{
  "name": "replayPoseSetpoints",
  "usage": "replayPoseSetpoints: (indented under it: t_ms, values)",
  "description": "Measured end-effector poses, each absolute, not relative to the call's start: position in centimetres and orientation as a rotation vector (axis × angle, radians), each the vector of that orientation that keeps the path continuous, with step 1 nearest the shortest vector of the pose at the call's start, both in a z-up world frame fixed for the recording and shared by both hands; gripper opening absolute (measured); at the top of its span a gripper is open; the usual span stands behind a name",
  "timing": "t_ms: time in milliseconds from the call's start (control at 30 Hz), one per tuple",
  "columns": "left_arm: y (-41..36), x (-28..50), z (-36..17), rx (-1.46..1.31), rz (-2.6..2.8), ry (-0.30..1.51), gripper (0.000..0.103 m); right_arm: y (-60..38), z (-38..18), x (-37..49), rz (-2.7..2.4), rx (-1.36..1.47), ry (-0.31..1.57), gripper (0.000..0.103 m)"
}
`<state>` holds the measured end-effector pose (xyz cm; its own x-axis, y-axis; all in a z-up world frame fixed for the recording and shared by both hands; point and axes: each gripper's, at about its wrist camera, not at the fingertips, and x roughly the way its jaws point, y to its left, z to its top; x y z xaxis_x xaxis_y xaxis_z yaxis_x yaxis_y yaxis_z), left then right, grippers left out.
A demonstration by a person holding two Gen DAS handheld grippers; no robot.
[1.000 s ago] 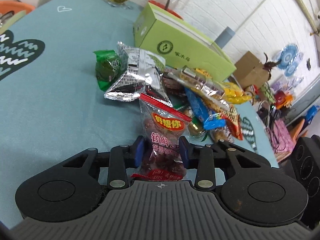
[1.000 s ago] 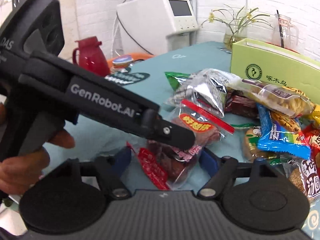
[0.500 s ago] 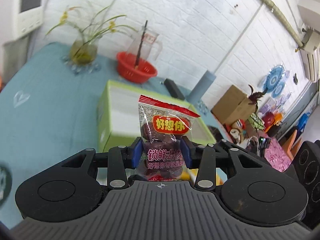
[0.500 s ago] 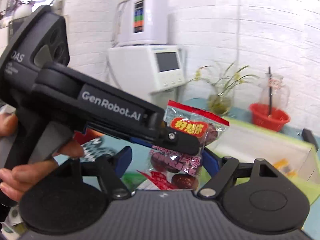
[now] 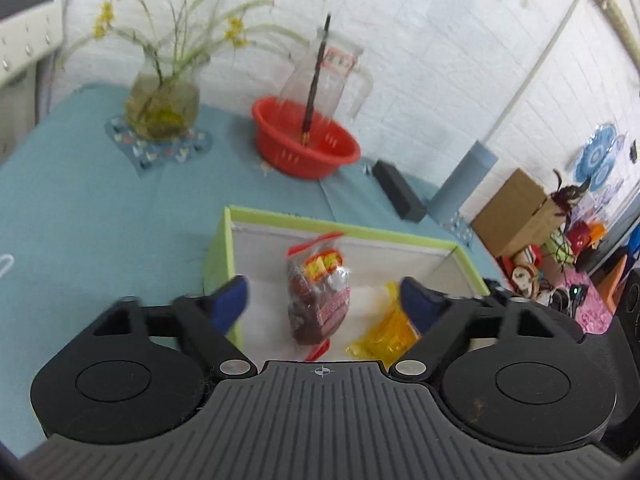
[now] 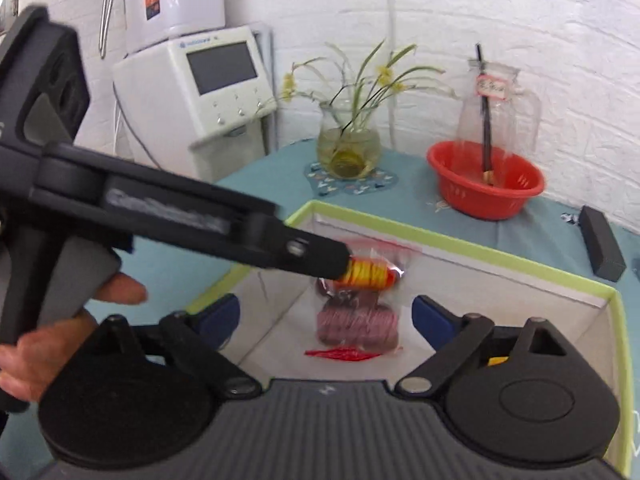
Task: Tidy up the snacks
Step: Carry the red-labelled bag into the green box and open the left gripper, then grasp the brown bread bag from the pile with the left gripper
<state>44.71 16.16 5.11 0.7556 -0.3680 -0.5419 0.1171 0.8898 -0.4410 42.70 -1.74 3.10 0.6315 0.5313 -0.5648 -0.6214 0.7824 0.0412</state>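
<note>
A clear packet of red dates (image 5: pixel 318 294) with a red and yellow label is loose and blurred inside the open green-rimmed box (image 5: pixel 230 240), between the spread fingers of my left gripper (image 5: pixel 324 300), which is open above the box. A yellow snack packet (image 5: pixel 386 334) lies in the box beside it. In the right wrist view the same packet (image 6: pixel 358 312) shows over the box (image 6: pixel 480 242). My right gripper (image 6: pixel 324 318) is open and empty, just above the box. The left gripper's body (image 6: pixel 160 216) crosses that view.
A red basket (image 5: pixel 306 142) with a glass jug (image 5: pixel 326 76) stands behind the box, a flower vase (image 5: pixel 162 104) to its left, a black block (image 5: pixel 398 190) to its right. A white machine (image 6: pixel 192 92) stands past the table's far left. Blue cloth covers the table.
The left gripper carried the date packet from the snack pile up and over the green box, then opened; the packet has dropped free into the box. The right gripper followed alongside, open.
</note>
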Motion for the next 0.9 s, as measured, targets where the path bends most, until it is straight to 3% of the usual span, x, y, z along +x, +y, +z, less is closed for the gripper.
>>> replayPoseSetpoints:
  t_ms: [100, 133, 367, 600, 700, 767, 900]
  values:
    - [16.2, 42.4, 6.5, -0.361, -0.251, 0.606, 0.085, -3.2, 4.2, 40.9, 0.664, -0.123, 0.54, 0.094]
    - [16.2, 41.7, 6.8, -0.357, -0.249, 0.596, 0.085, -3.7, 4.6, 40.2, 0.676, -0.098, 0.535, 0.103]
    - [16.1, 35.7, 6.9, -0.342, -0.257, 0.576, 0.086, -4.8, 5.0, 33.1, 0.743, -0.11, 0.512, 0.102]
    - [15.8, 30.9, 3.1, -0.436, -0.315, 0.667, 0.086, -5.2, 2.1, 26.3, 0.778, -0.129, 0.563, 0.102]
    - [14.3, 31.1, 2.0, -0.44, -0.369, 0.725, 0.079, -6.0, 1.1, 24.7, 0.688, -0.118, 0.568, 0.102]
    - [13.3, 31.6, 1.4, -0.428, -0.392, 0.761, 0.068, -7.0, 1.0, 23.1, 0.643, -0.075, 0.549, 0.102]
    - [11.4, 32.5, 0.4, -0.4, -0.446, 0.809, 0.065, -7.5, 0.5, 21.8, 0.662, -0.005, 0.567, 0.102]
